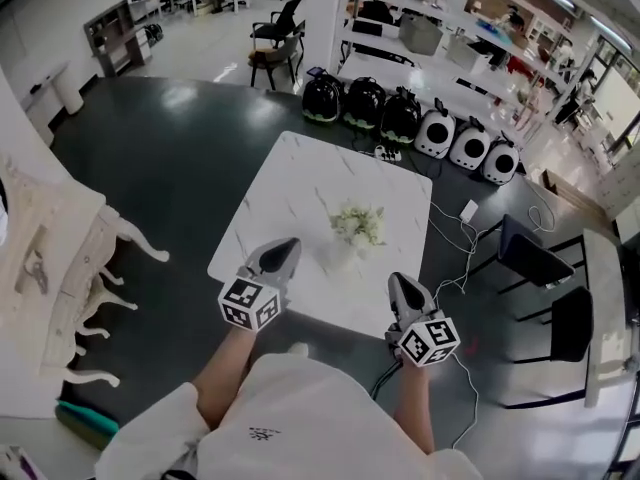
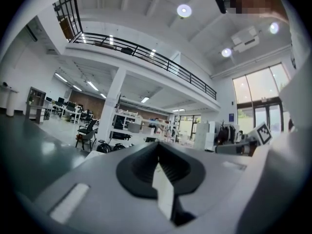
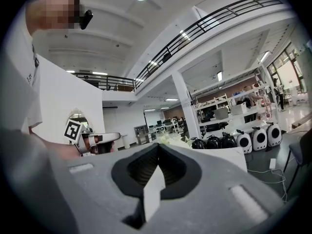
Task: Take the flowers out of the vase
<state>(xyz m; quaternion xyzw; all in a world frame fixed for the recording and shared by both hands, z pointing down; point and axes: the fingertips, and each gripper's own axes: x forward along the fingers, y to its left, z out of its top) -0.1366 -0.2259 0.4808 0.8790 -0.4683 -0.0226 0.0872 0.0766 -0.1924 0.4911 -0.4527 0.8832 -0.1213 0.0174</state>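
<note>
A bunch of white and pale green flowers (image 1: 358, 224) stands in a small clear vase (image 1: 357, 251) near the middle of the white marble table (image 1: 290, 183). My left gripper (image 1: 286, 247) is over the table's near edge, to the left of the vase and apart from it, jaws together and empty. My right gripper (image 1: 401, 281) hangs at the near right edge, also shut and empty. In the right gripper view the flowers (image 3: 169, 139) peek just above the closed jaws, and the left gripper (image 3: 97, 140) shows at the left.
Black and white pod-shaped machines (image 1: 400, 116) line the floor behind the table, with a power strip and cables (image 1: 470, 211) trailing right. Black chairs (image 1: 545, 258) stand to the right, and ornate white furniture (image 1: 60, 258) to the left. Shelving fills the background.
</note>
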